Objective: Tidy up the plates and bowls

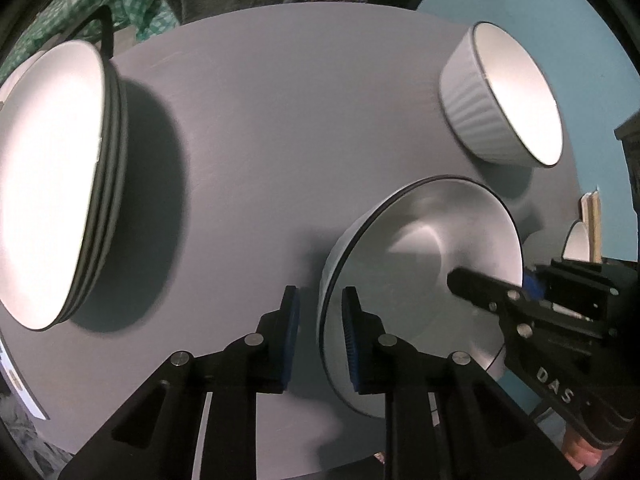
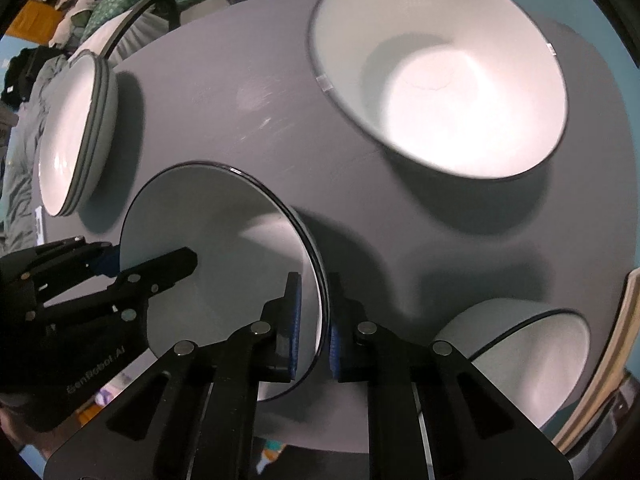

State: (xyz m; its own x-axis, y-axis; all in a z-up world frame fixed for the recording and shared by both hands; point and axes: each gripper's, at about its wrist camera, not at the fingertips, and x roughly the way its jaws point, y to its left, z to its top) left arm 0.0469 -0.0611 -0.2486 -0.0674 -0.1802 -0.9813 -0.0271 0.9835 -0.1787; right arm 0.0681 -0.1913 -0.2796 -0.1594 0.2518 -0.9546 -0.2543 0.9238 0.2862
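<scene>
A white bowl with a dark rim [image 1: 420,240] [image 2: 224,236] is at the near edge of the round grey table [image 1: 260,128]. My left gripper [image 1: 322,312] straddles its left rim, one pad outside and one inside. A sliver of table shows between the outer pad and the wall, so the gripper is open. My right gripper [image 2: 314,308] is shut on the opposite rim, also seen in the left wrist view as the right gripper [image 1: 496,280]. The left gripper [image 2: 148,260] shows across the bowl in the right wrist view. Whether the bowl rests on the table I cannot tell.
A stack of white plates [image 1: 52,180] [image 2: 76,132] stands at the table's left. A ribbed white bowl [image 1: 500,96] [image 2: 440,80] sits at the far right, and a smaller bowl [image 2: 520,360] near the right edge beside a wooden board [image 2: 600,360]. A green checked cloth [image 1: 132,4] lies beyond.
</scene>
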